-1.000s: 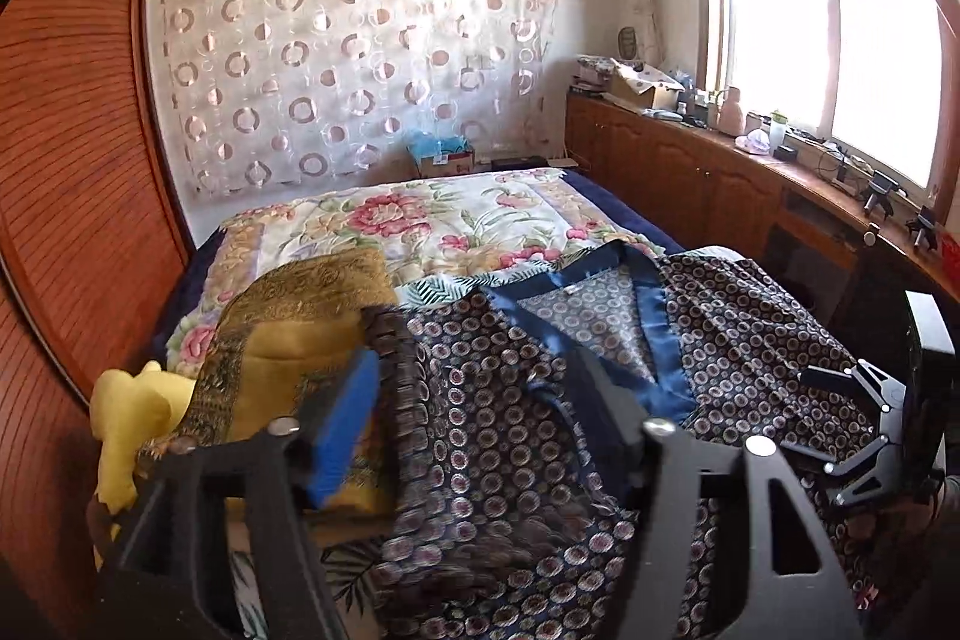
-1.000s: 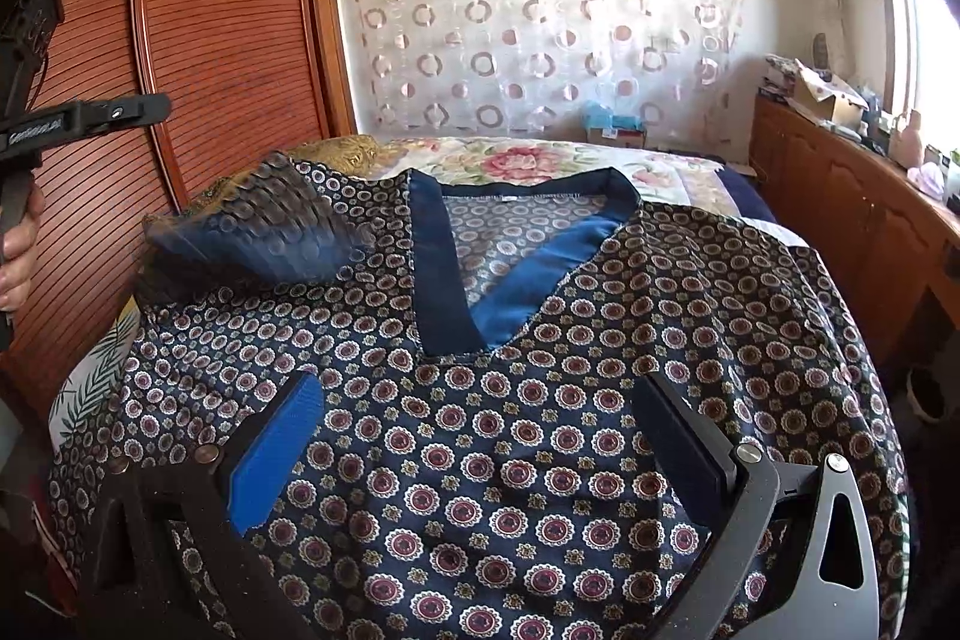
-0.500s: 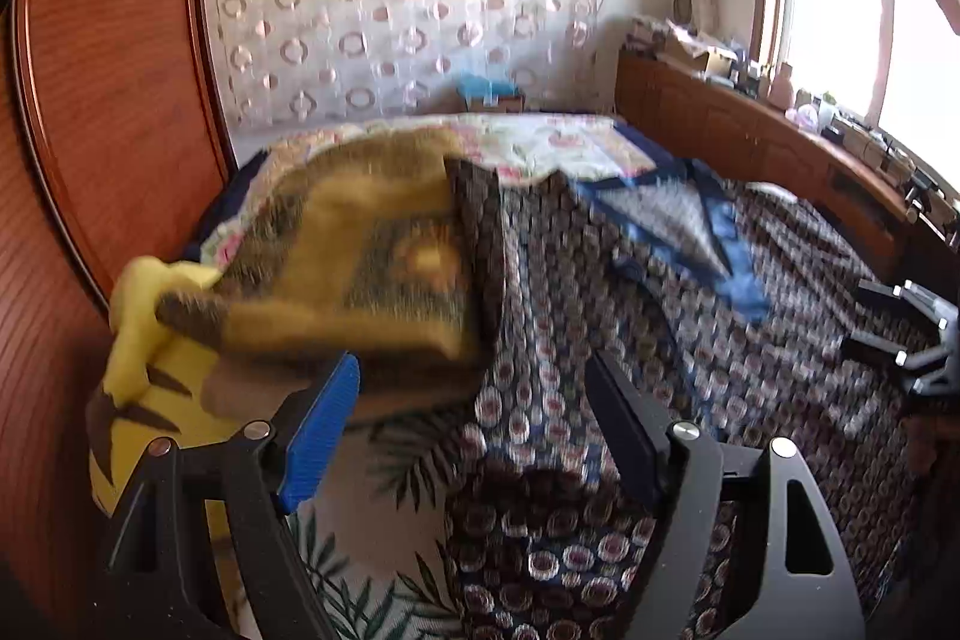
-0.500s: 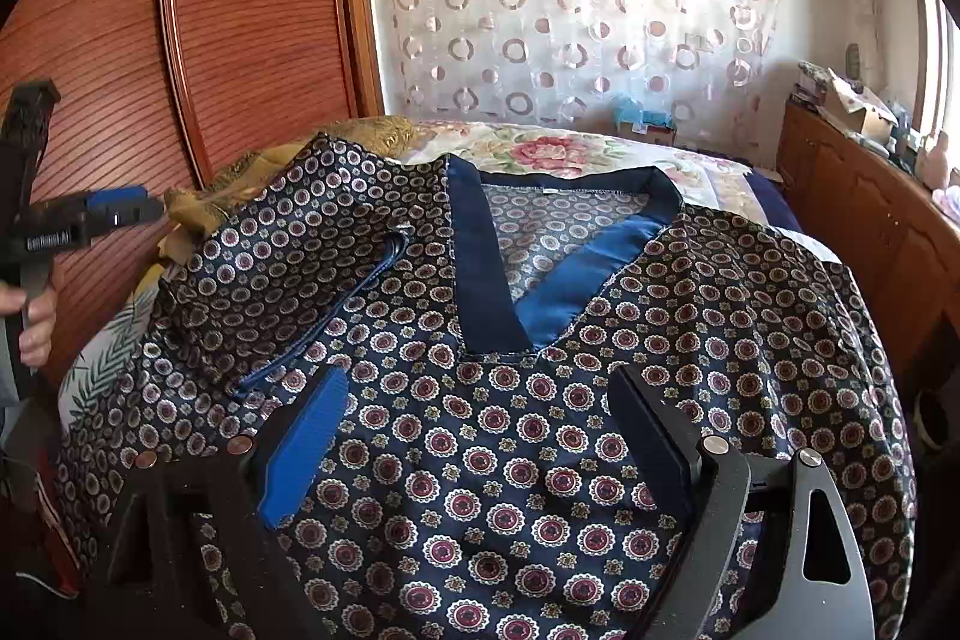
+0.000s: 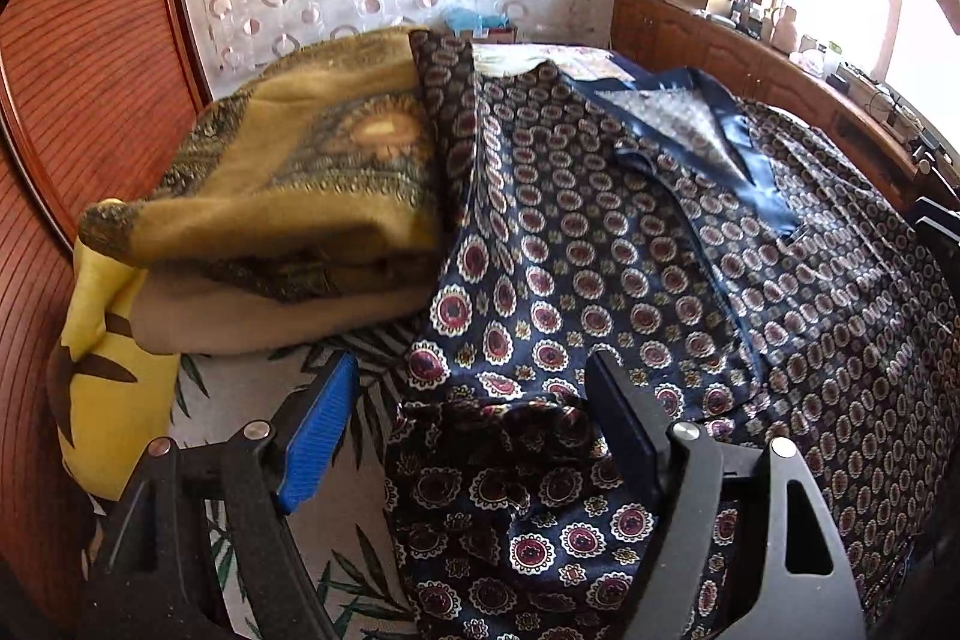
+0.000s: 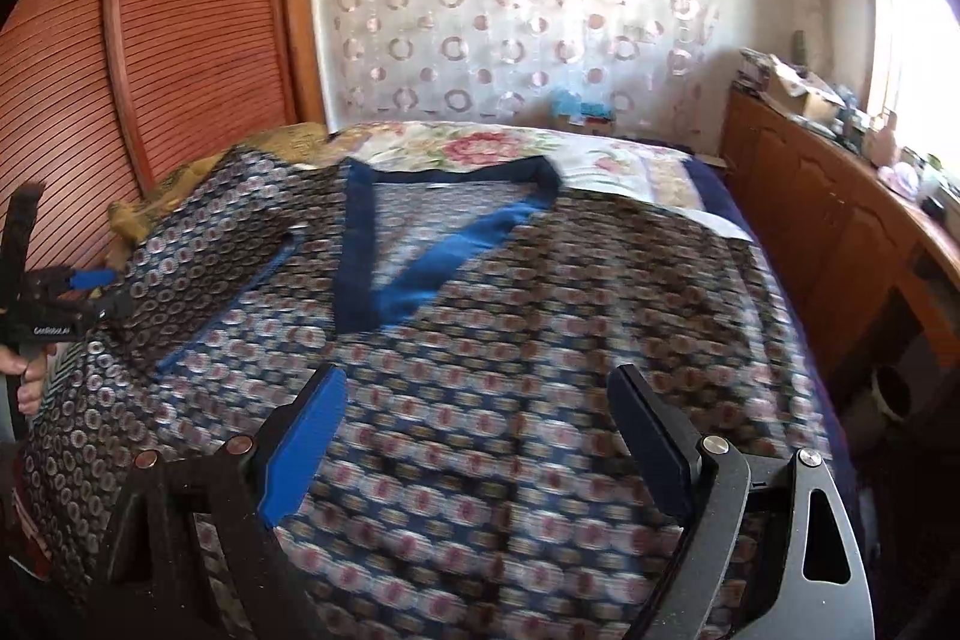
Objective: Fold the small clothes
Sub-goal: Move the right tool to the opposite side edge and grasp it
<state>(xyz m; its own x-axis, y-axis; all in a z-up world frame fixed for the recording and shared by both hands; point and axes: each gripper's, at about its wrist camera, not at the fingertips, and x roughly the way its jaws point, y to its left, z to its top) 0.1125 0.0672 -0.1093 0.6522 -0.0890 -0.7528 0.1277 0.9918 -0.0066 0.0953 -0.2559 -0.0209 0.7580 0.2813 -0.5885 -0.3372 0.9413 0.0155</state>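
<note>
With one sleeve folded in, both wide claws, left claw (image 5: 471, 433) and right claw (image 6: 480, 436), hover over the patterned shirt (image 6: 480, 340), likely next gripping hem fabric just below.

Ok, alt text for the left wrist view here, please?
The open left gripper hovers over the bunched lower edge of a navy medallion-print top spread on a bed. A folded mustard blanket and a yellow cushion lie to its left.

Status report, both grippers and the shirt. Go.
Left gripper open, low over the shirt's bunched hem. Right gripper open, above the shirt front, holding nothing. Shirt spread on bed, sleeve folded in. Folded blanket beside its left edge.
</note>
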